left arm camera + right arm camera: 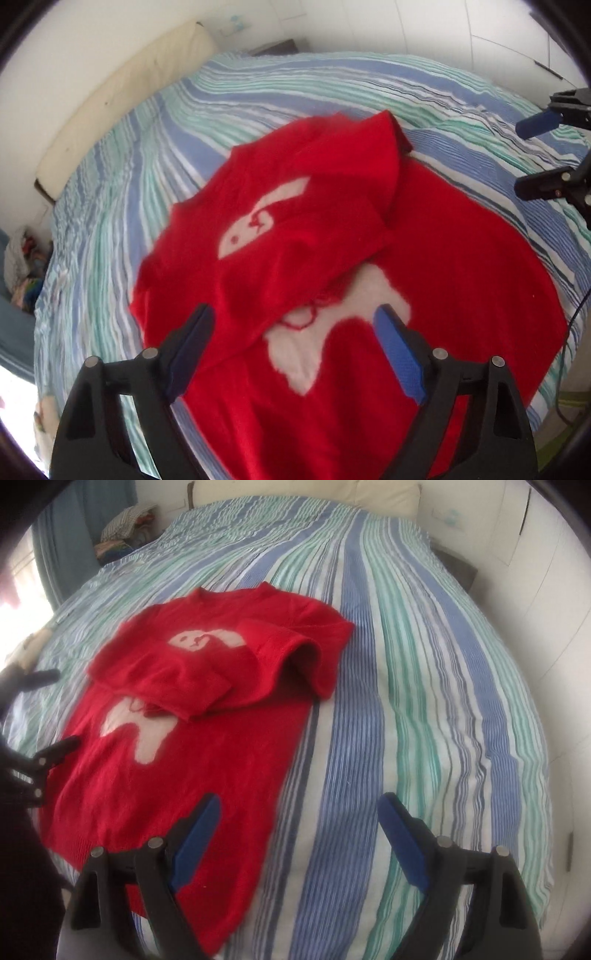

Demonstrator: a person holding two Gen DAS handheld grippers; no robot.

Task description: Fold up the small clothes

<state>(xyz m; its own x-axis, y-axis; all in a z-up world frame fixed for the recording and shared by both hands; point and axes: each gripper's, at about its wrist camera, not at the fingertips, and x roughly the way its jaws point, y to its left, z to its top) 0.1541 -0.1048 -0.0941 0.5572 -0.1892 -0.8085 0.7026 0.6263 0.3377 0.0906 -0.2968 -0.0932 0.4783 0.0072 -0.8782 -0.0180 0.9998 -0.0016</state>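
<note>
The left gripper (295, 332) has its jaws spread wide, nothing between the pads, above the red sweater (461, 295) in the lower middle of its frame. The right gripper (299, 823) is also spread and empty, over the sweater's lower hem and the striped bedcover (424, 664). The sweater lies on the bedcover, its top half folded down over a white motif (147, 734). A cream headboard (110, 110) sits upper left.

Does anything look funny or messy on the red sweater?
Yes. A loose red thread curls over the white patch in the middle of the sweater, like a pulled strand. The folded-over top lies bunched and crooked, not flat.
</note>
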